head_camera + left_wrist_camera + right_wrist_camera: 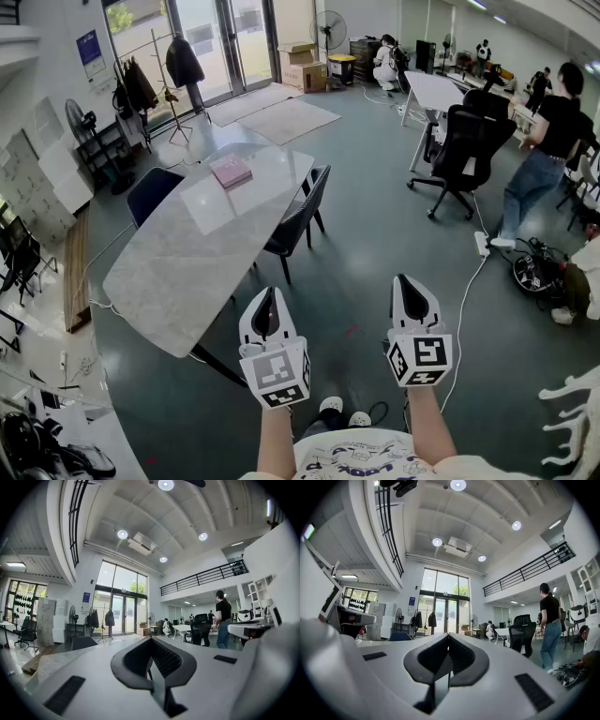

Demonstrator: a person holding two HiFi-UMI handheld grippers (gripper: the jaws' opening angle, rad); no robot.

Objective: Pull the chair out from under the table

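Both grippers are held level, well apart from the work. Left gripper (266,298) and right gripper (406,283): jaws fully together, nothing between them. The dark chair (298,217) lies ahead of the fingers, between the two lines of reach, tucked against the right long edge of the table (178,272). Left gripper is judged the nearer; the table's long axis runs away from the fingers

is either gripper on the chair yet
No, the left gripper and right gripper are both shut and empty, well short of the black chair at the table.
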